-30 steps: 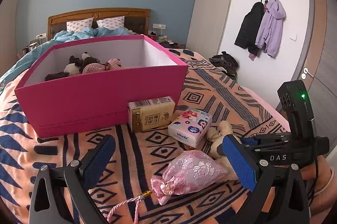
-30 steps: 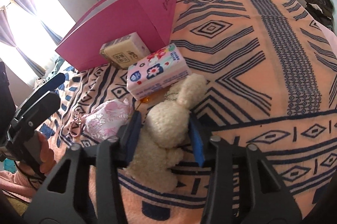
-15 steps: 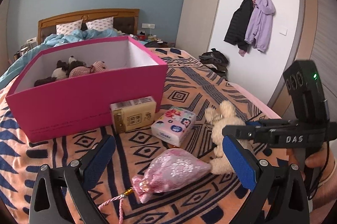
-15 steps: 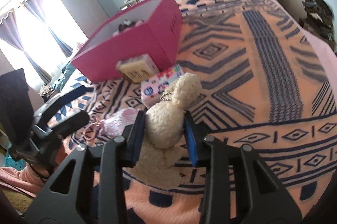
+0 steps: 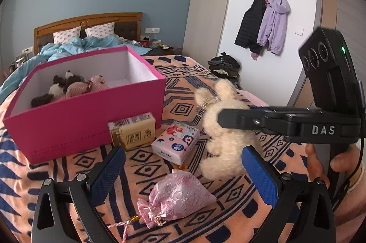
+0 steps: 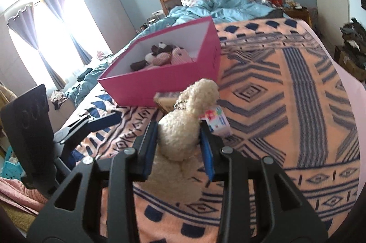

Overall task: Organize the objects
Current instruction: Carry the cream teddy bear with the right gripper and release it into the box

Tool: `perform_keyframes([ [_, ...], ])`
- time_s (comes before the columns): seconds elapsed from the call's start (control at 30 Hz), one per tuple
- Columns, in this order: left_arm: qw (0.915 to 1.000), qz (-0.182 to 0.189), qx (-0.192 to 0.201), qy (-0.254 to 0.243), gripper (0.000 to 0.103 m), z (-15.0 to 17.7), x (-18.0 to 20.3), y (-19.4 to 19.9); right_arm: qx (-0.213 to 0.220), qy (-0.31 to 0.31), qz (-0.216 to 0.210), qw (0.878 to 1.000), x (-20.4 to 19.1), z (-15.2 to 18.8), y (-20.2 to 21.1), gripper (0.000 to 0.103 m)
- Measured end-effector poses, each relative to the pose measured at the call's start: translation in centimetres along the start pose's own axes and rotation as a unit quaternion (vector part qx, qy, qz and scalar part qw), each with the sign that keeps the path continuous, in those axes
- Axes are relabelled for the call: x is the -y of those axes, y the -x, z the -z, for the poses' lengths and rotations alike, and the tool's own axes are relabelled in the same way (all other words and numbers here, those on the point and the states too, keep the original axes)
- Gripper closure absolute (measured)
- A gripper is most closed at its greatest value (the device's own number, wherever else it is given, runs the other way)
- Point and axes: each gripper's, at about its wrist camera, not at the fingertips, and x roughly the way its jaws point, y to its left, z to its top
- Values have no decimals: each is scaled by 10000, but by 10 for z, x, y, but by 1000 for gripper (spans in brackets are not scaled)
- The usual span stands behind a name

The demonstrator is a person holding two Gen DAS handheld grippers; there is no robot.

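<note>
My right gripper is shut on a cream plush toy and holds it up above the bed; the toy also shows in the left wrist view, right of the pink box. The box holds several plush toys. My left gripper is open and empty, low over a pink satin pouch. A yellow carton and a flowered tissue pack lie in front of the box.
The patterned orange and blue blanket covers the bed. A blue duvet and pillows lie by the headboard. Coats hang on the right wall above a pile of clothes.
My right gripper has lifted the cream plush toy off the blanket and raised it toward the pink box. My left gripper stays open, shifted slightly over the pouch.
</note>
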Motion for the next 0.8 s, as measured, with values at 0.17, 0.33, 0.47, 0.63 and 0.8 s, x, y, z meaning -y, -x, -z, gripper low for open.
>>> perform_keyframes([
  [0.17, 9999, 146, -40, 23, 2, -8, -4, 1, 139, 246, -176, 9994, -15, -18, -6, 65],
  [0.33, 9996, 180, -159, 140, 15, -21, -17, -5, 246, 575, -324, 9975, -34, -41, -16, 65],
  [0.47, 9994, 142, -138, 277, 24, -37, -32, -10, 344, 802, -370, 9955, -46, -61, -24, 65],
  [0.63, 9992, -30, -191, 355, 38, -60, -50, -22, 460, 995, -354, 9933, -53, -87, -39, 66],
  [0.8, 9990, -250, -132, 340, 39, -83, -66, -32, 539, 1046, -337, 9925, -50, -112, -55, 66],
])
